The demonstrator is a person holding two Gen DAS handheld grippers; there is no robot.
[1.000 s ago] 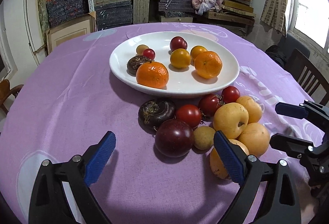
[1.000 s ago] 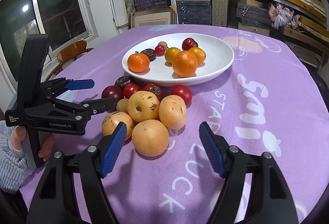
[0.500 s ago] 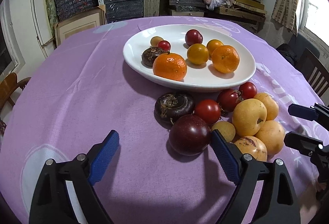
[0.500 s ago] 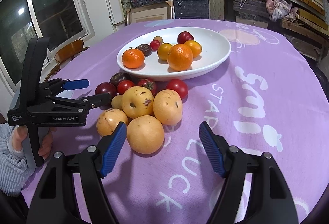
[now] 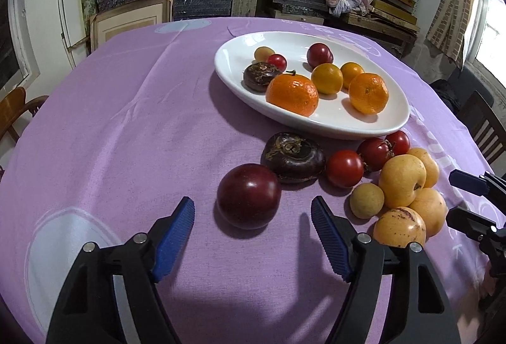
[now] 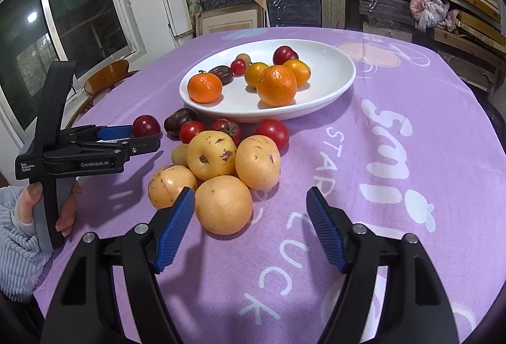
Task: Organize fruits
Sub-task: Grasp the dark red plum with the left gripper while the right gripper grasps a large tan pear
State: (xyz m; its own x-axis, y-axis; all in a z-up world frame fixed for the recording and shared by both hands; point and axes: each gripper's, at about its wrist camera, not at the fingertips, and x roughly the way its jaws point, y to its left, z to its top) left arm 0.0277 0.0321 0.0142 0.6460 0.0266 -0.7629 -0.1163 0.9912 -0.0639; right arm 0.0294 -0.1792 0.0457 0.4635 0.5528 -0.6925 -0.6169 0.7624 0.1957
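The left tool (image 5: 253, 219) has just been closing its jaws, but they are not clenched yet: the dark red plum (image 5: 249, 196) lies just in front of them, at 12 o'clock from the tips, and neither pad touches it. The plum rests on the purple cloth of the desk (image 5: 126, 122), apart from the other loose fruits. A dark water chestnut (image 5: 293, 156) sits just beside it at about 1 o'clock, and the white plate (image 5: 363, 127) with the tangerines is further at 1 o'clock.

The main risk, I think, is the round and glossy skin of the plum. If the jaws close before the tool comes further forward, the tips catch only the near side and push the plum away, toward the water chestnut. If one pad arrives first, the plum can roll sideways over the cloth.

The right tool (image 6: 246, 205) is released and holds nothing. A yellow-orange round fruit (image 6: 223, 205) lies close to its left pad. A small move of this tool may knock it into the neighbouring fruits.
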